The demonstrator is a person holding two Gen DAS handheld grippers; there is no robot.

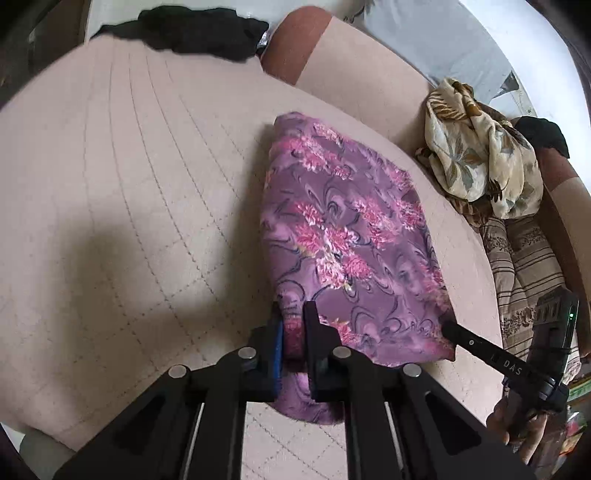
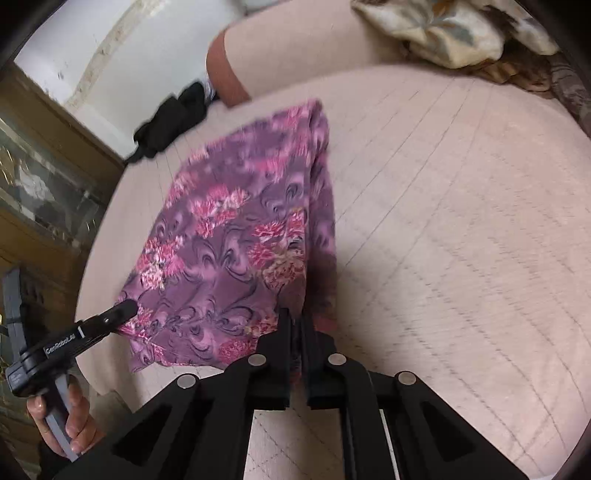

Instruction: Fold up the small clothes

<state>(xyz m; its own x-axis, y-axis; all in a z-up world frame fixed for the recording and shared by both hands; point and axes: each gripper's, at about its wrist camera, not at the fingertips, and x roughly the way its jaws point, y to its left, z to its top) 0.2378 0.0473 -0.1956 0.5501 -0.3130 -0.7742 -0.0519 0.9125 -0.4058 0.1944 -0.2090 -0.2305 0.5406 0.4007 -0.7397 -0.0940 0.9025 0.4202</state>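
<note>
lying lengthwise on the quilted beige bedspread (image 1: 122, 192), the purple floral garment (image 1: 343, 236) looks already folded at least once into a long narrow panel, its far end reaching toward the bolster (image 1: 314, 51) and its near end hanging just past the edge of the bed. the left gripper (image 1: 293, 332) is clenched on the near left corner, a bunch of the cloth pinched between its blue-padded finger and the black one, and the right gripper (image 2: 295, 325) is clamped tight on the near right corner, where the fabric rises in a ridge into the jaws. from the left side you can see the right one's tip biting the hem, and from the right side the left one's tip doing the same, each with a hand (image 2: 70, 417) wrapped round its handle. so i'd judge the piece to be midway: a lengthwise fold done, both near corners taken up, and what seems left is carrying that near end over toward the far end to halve it, then smoothing and setting it aside. more work waits around it: a black garment (image 1: 192, 29) crumpled at the far end of the bed, and a cream leaf-print cloth (image 1: 476, 147) heaped on a striped cushion (image 1: 524, 258) off to the right, neither one folded. nothing lies on the bedspread in the path of the fold; the bolster stands close behind the far end, and the slippery-looking fabric could slide or splay as it goes over.
</note>
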